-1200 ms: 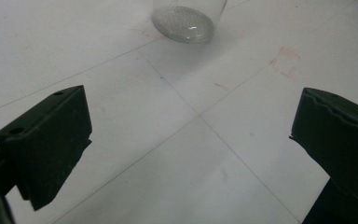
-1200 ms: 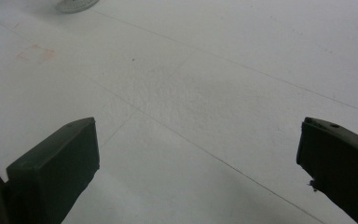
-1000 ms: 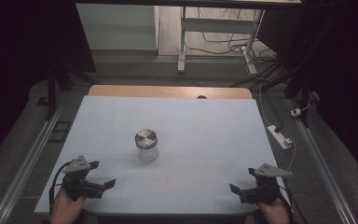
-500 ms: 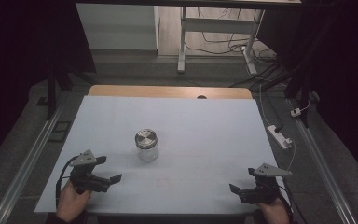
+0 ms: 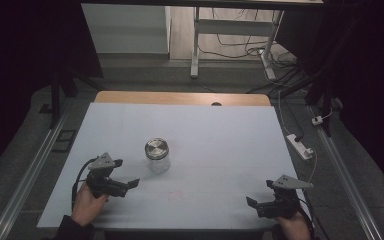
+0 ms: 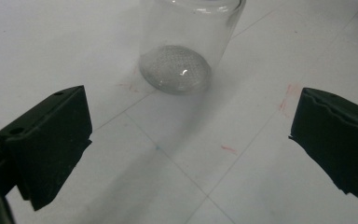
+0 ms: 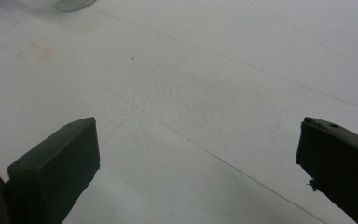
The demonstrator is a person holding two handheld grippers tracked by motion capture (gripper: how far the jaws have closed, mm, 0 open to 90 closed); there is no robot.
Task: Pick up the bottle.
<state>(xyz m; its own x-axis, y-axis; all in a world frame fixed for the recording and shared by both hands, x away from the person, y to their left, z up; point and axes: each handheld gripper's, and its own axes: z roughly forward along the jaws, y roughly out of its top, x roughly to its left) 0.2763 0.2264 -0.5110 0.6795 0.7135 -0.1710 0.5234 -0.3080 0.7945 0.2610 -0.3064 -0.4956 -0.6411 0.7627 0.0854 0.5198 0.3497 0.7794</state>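
Left tool [image 5: 125, 186] held low over the counter [image 5: 220, 140] near its front left corner, jaws spread wide and empty, pointing right and a little away, toward the jar [image 5: 157, 155]. Gripped from behind by the left hand [image 5: 87, 197], cable looping off toward the left edge. In the left gripper view, left tool [image 6: 186, 140] wide open with bare counter [image 6: 261, 186] between the two black jaws, and the jar [image 6: 182, 46] straight ahead beyond them, near but apart from both.

Jar upright, long axis vertical, mouth up and capped with a round metal lid [image 5: 156, 148]; clear glass body, thick base resting flat on the counter. Placed left of the middle of the counter, closer to the front edge than to the far edge, well apart from the right edge.

Right tool [image 5: 255, 204] near the front right corner, also just above the surface, jaws apart and holding nothing, pointing left along the front edge. Held by the right hand [image 5: 292, 226] at the counter's front edge. In the right gripper view, right tool [image 7: 198, 158] open over bare white counter [image 7: 223, 70] crossed by thin lines, with a faint reddish square mark [image 7: 35, 52] toward the upper left and the jar's base [image 7: 72, 4] just at the top edge, well apart from the jaws.
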